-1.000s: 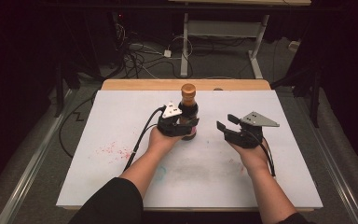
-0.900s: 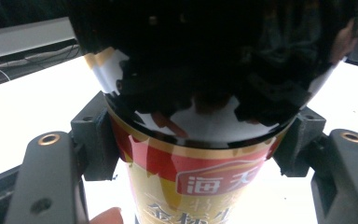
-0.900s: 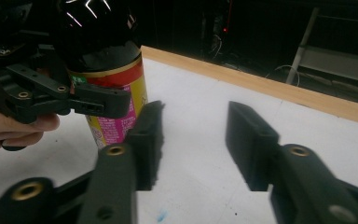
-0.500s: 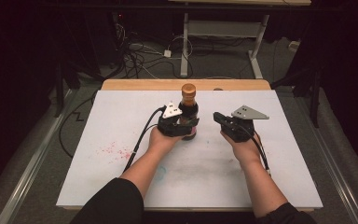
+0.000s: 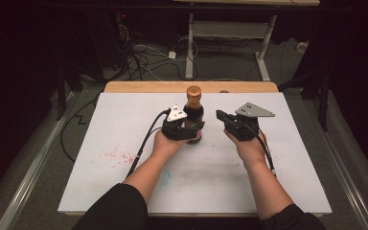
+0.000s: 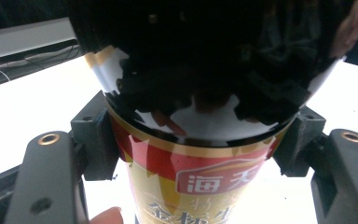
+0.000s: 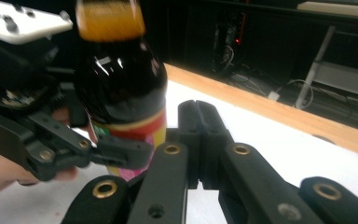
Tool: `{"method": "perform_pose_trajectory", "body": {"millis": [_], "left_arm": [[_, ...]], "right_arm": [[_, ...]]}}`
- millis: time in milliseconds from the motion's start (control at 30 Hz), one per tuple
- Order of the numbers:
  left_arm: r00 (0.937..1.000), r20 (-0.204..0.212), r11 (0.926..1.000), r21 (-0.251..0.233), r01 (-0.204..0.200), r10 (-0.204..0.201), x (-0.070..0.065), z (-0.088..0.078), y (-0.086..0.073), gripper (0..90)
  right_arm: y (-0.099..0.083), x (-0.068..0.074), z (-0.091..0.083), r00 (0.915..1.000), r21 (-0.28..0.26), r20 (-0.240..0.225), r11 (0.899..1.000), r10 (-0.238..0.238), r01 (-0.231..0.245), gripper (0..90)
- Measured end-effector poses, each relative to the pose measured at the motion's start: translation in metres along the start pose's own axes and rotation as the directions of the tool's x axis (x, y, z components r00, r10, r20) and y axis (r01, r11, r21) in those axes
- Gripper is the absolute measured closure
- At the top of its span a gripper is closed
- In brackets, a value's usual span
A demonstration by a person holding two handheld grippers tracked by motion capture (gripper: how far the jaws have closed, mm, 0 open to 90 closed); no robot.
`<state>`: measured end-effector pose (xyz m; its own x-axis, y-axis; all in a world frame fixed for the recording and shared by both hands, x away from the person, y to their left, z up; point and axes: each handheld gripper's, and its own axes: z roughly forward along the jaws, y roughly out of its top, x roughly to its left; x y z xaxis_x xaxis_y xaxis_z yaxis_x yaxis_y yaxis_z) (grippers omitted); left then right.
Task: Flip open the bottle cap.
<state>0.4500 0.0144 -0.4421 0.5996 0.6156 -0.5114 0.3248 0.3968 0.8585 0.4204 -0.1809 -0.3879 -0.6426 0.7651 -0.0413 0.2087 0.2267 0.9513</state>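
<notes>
A dark glass sauce bottle (image 5: 193, 115) with an orange cap and a red and yellow label stands upright near the far middle of the white table (image 5: 124, 124). My left gripper (image 5: 187, 132) is shut on the bottle's body; in the left gripper view both jaws press the label (image 6: 200, 177) from either side. My right gripper (image 5: 220, 116) hovers just right of the bottle, its jaws pressed together with nothing between them. The right gripper view has the bottle (image 7: 119, 88) close at left, held by the left gripper (image 7: 116, 154).
Red speckle marks (image 5: 117, 154) stain the table's left part. A wooden strip (image 5: 148, 87) edges the far side. Beyond it lie cables (image 5: 143, 62) on the floor and a desk frame (image 5: 230, 28).
My right gripper has moved left, closing in on the bottle. The left gripper and the bottle have stayed put.
</notes>
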Motion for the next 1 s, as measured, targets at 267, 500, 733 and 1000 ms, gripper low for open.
{"method": "perform_pose_trajectory", "body": {"millis": [267,500,733,1000], "left_arm": [[1.0,-0.001,1.0,-0.003,0.002,-0.002,0.0,0.0,0.0,28.5],[1.0,-0.001,1.0,-0.007,0.004,-0.004,0.0,0.001,0.0,28.6],[1.0,-0.002,0.9999,-0.014,0.005,-0.005,-0.001,0.001,-0.001,28.6],[1.0,-0.003,0.9998,-0.018,0.007,-0.008,-0.001,0.001,-0.001,28.5]], "right_arm": [[0.018,0.005,0.001,0.9998,-0.013,-0.009,1.0,-0.016,0.016,90.0],[0.035,0.012,0.003,0.9989,-0.017,-0.025,0.999,-0.04,0.039,90.0],[0.05,0.019,0.005,0.9972,-0.02,-0.036,0.998,-0.066,0.065,90.0],[0.064,0.026,0.008,0.9955,-0.02,-0.038,0.996,-0.087,0.086,90.0]]}}
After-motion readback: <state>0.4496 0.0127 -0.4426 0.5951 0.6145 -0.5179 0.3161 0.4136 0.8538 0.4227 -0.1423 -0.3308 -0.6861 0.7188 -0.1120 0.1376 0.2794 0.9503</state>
